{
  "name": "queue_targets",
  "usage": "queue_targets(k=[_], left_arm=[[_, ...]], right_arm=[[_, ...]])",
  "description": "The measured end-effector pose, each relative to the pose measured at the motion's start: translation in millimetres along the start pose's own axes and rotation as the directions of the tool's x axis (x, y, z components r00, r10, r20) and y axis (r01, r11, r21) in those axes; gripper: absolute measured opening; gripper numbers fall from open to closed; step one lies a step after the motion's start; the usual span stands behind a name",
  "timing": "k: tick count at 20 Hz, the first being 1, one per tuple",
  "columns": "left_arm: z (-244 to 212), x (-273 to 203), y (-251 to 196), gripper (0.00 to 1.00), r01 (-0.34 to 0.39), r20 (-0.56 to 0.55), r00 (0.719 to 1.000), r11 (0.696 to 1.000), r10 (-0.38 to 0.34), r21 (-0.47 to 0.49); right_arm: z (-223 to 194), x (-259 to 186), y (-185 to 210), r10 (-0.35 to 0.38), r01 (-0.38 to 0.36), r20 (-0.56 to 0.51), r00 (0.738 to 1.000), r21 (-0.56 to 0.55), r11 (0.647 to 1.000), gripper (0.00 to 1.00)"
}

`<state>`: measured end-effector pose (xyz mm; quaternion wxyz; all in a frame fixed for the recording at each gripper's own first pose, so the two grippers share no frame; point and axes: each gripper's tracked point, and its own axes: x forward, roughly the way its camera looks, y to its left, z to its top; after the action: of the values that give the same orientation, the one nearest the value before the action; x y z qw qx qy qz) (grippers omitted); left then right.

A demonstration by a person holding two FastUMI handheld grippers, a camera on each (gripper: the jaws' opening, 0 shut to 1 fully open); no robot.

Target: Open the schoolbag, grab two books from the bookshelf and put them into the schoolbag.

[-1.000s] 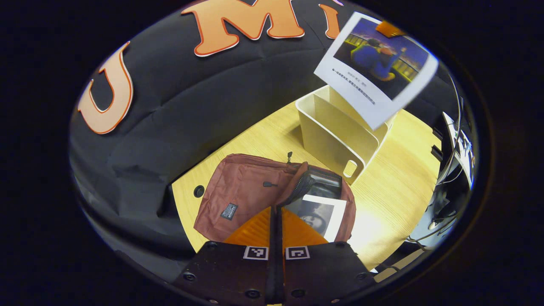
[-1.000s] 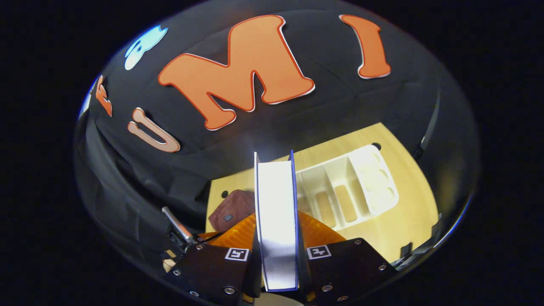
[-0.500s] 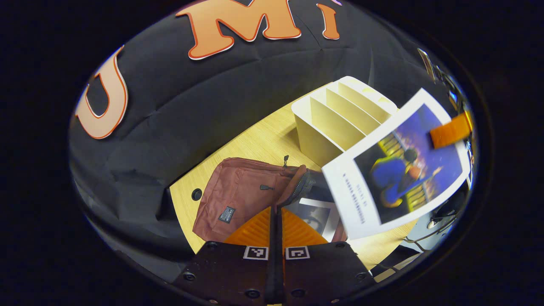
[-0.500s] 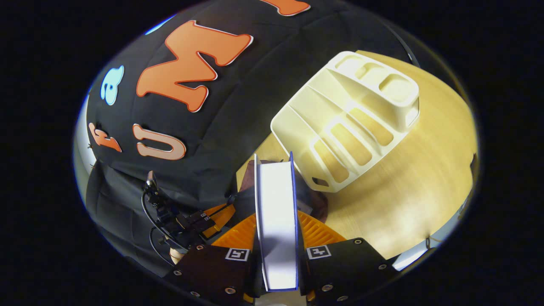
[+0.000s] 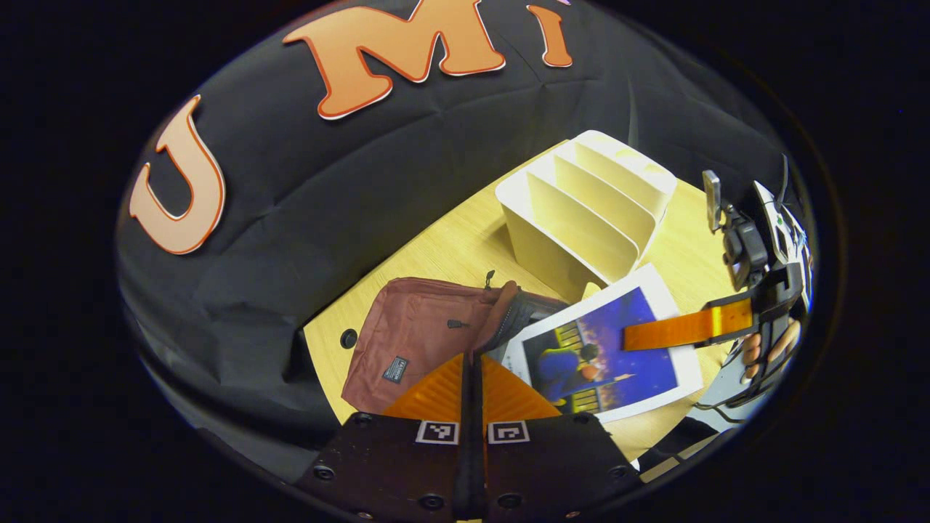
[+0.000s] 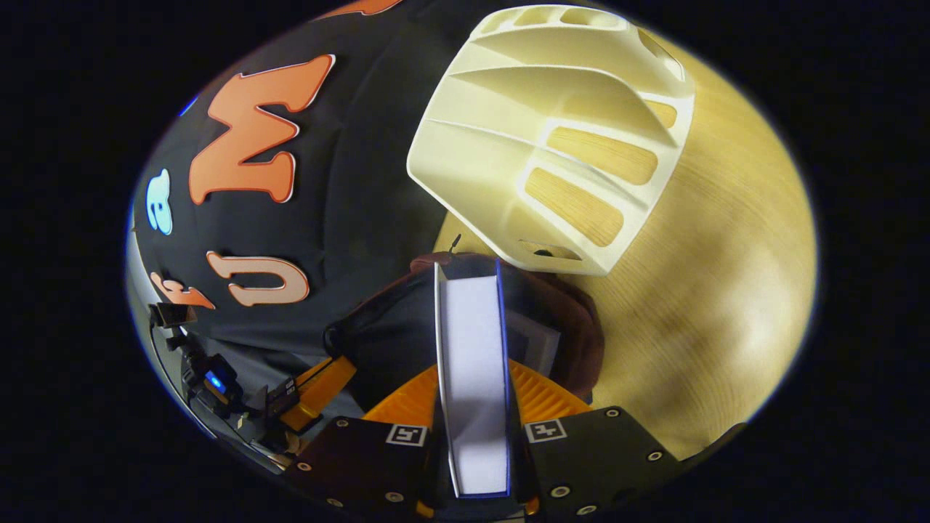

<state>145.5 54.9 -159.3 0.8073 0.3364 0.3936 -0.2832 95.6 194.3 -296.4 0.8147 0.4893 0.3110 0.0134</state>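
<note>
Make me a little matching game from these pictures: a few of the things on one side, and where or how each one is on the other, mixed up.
Things:
1. schoolbag
2. book
3. bookshelf
4. left hand-held gripper

Where or how:
A. held in the right hand-held gripper, over the bag's mouth
B. empty slots, standing on the wooden table
C. fingers closed together, holding nothing
D. lying on the table, unzipped

Pairs: 1-D, 2-A, 3-B, 4-C

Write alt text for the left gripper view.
The right gripper lowers a blue-covered book over the open maroon fabric schoolbag on a wooden table. Behind stands a cream plastic bookshelf; the left gripper is shut.
</note>
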Motion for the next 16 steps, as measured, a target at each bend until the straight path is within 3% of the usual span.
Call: queue_targets(k=[8, 14, 15, 16], left_arm=[[13, -10, -14, 0.01, -0.007, 0.024, 1.000, 0.998, 0.006, 0.056], [14, -10, -21, 0.01, -0.007, 0.022, 1.000, 0.997, 0.005, 0.081], [14, -8, -20, 0.01, -0.007, 0.022, 1.000, 0.997, 0.005, 0.076], [12, -8, -20, 0.01, -0.004, 0.019, 1.000, 0.998, 0.003, 0.066]], right_arm=[[1, 67, 25, 0.013, -0.022, 0.198, 0.980, 0.047, 0.999, 0.34], [-12, 101, 27, -0.024, 0.011, 0.168, 0.985, 0.077, 0.997, 0.35], [-15, 101, 22, -0.045, 0.033, 0.151, 0.988, 0.080, 0.996, 0.48], [-20, 103, 12, -0.090, 0.080, 0.127, 0.988, 0.083, 0.993, 0.41]])
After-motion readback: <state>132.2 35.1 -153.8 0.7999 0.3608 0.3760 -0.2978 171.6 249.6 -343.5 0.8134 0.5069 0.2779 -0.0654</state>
